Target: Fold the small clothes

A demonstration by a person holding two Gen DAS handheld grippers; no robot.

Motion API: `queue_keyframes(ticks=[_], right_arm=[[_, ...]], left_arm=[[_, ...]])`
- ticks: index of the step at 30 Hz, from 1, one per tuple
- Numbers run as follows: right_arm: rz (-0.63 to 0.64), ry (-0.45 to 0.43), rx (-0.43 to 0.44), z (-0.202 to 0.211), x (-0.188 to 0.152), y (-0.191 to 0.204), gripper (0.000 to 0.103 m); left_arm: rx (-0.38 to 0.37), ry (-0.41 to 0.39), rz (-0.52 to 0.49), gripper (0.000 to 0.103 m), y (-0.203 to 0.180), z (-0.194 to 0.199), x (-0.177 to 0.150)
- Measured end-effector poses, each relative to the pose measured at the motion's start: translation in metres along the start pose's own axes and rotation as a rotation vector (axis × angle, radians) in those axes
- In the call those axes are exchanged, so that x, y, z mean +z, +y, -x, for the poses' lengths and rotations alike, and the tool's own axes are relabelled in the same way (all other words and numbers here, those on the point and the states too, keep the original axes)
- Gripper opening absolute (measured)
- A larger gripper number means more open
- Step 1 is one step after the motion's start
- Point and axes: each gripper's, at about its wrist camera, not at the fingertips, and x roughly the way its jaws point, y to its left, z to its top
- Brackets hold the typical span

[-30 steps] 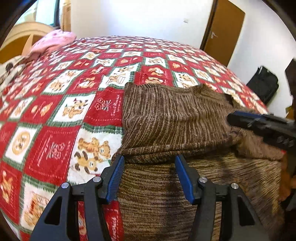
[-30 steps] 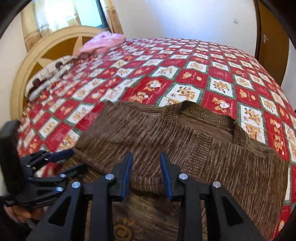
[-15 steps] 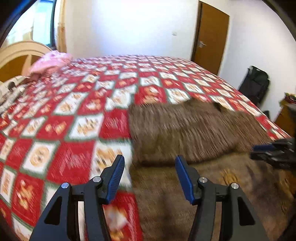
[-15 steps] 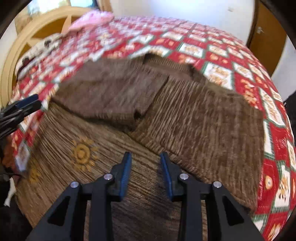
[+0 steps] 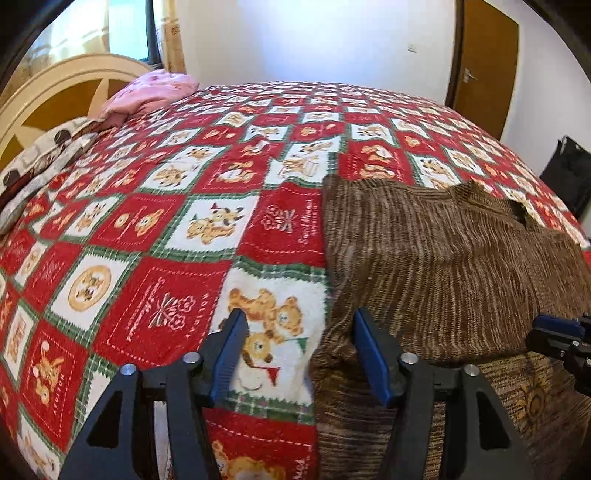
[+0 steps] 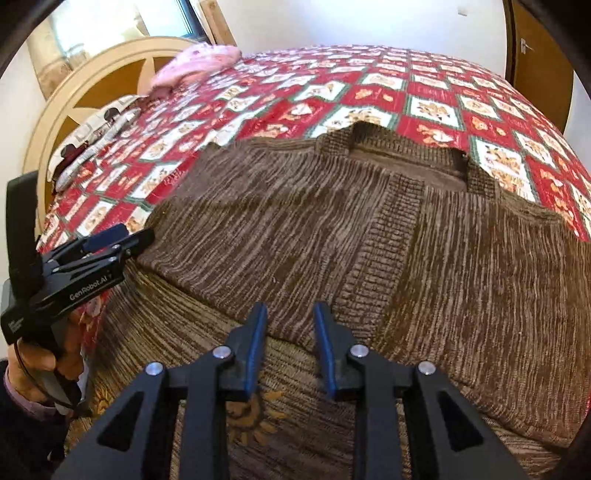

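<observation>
On the bedspread (image 5: 155, 229) lies a brown sweater (image 6: 332, 229); left gripper (image 5: 299, 354) gapes wide, right gripper (image 6: 288, 343) narrower, both empty.

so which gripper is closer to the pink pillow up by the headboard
Left. The left gripper hangs over the sweater's left edge, on the pillow's side of the bed. The right gripper sits farther right, over the sweater's middle.

Bright daylight from the window (image 5: 125, 29), sharp focus, heavy fisheye edge-warping.
</observation>
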Motion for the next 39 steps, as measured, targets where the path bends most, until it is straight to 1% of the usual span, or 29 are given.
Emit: queue_keyframes(ticks=[2, 4, 5, 7, 8, 9, 10, 13, 16, 18, 19, 21, 22, 23, 24, 25, 26, 28, 29, 31, 33, 35, 36, 37, 39], right_arm=[[-0.046, -0.003, 0.024, 0.002, -0.001, -0.006, 0.027], [-0.084, 0.005, 0.034, 0.012, -0.003, -0.008, 0.028], [-0.097, -0.005, 0.039, 0.021, -0.004, -0.01, 0.034], [-0.123, -0.071, 0.053, 0.051, -0.011, -0.011, 0.035], [-0.131, -0.116, 0.06, 0.072, -0.017, -0.013, 0.036], [-0.132, -0.143, 0.059, 0.085, -0.022, -0.013, 0.037], [-0.131, -0.176, 0.056, 0.101, -0.029, -0.014, 0.041], [-0.143, -0.252, 0.045, 0.13, -0.047, -0.013, 0.047], [-0.19, -0.31, 0.047, 0.153, -0.069, -0.018, 0.047], [-0.229, -0.333, 0.045, 0.164, -0.085, -0.023, 0.047], [-0.243, -0.342, 0.046, 0.17, -0.092, -0.025, 0.047], [-0.256, -0.354, 0.059, 0.179, -0.101, -0.026, 0.047], [-0.257, -0.355, 0.072, 0.185, -0.108, -0.027, 0.047], [-0.256, -0.356, 0.075, 0.188, -0.112, -0.027, 0.047], [-0.25, -0.36, 0.067, 0.195, -0.12, -0.027, 0.047], [-0.244, -0.362, 0.053, 0.2, -0.127, -0.027, 0.048], [-0.239, -0.361, 0.031, 0.205, -0.135, -0.027, 0.051], [-0.242, -0.348, -0.014, 0.21, -0.15, -0.026, 0.053], [-0.245, -0.33, -0.035, 0.211, -0.159, -0.026, 0.053], [-0.243, -0.3, -0.064, 0.213, -0.171, -0.025, 0.053], [-0.242, -0.268, -0.119, 0.216, -0.186, -0.026, 0.052], [-0.254, -0.222, -0.166, 0.217, -0.195, -0.031, 0.052], [-0.263, -0.212, -0.176, 0.22, -0.2, -0.035, 0.052], [-0.273, -0.202, -0.181, 0.223, -0.205, -0.037, 0.052], [-0.3, -0.168, -0.174, 0.231, -0.217, -0.044, 0.052]], left_arm=[[-0.008, 0.009, 0.016, 0.067, 0.003, -0.001, 0.001], [-0.019, 0.006, 0.006, 0.067, 0.004, 0.007, 0.003], [-0.027, -0.025, -0.008, 0.067, 0.006, 0.016, 0.002], [-0.035, -0.094, -0.019, 0.067, 0.012, 0.034, 0.0], [-0.042, -0.112, -0.014, 0.067, 0.015, 0.04, -0.002], [-0.064, -0.135, 0.004, 0.067, 0.021, 0.048, -0.004], [-0.085, -0.147, 0.018, 0.067, 0.024, 0.053, -0.005], [-0.161, -0.187, 0.056, 0.067, 0.036, 0.072, -0.011], [-0.213, -0.225, 0.075, 0.067, 0.042, 0.095, -0.018], [-0.263, -0.243, 0.1, 0.067, 0.046, 0.11, -0.024], [-0.304, -0.248, 0.103, 0.067, 0.047, 0.119, -0.026], [-0.404, -0.249, 0.053, 0.067, 0.046, 0.137, -0.031], [-0.452, -0.259, 0.008, 0.067, 0.045, 0.148, -0.035], [-0.479, -0.273, -0.039, 0.067, 0.042, 0.158, -0.04], [-0.498, -0.29, -0.106, 0.067, 0.038, 0.17, -0.047], [-0.498, -0.297, -0.158, 0.067, 0.034, 0.178, -0.053], [-0.488, -0.297, -0.214, 0.068, 0.029, 0.184, -0.06], [-0.459, -0.268, -0.307, 0.069, 0.019, 0.193, -0.078], [-0.46, -0.244, -0.332, 0.069, 0.015, 0.196, -0.086], [-0.488, -0.195, -0.369, 0.069, 0.012, 0.2, -0.106], [-0.507, -0.16, -0.375, 0.069, 0.011, 0.199, -0.124], [-0.502, -0.129, -0.376, 0.069, 0.011, 0.197, -0.14], [-0.495, -0.118, -0.364, 0.069, 0.013, 0.196, -0.147], [-0.512, -0.101, -0.341, 0.069, 0.015, 0.193, -0.153], [-0.52, -0.058, -0.331, 0.069, 0.012, 0.189, -0.155]])
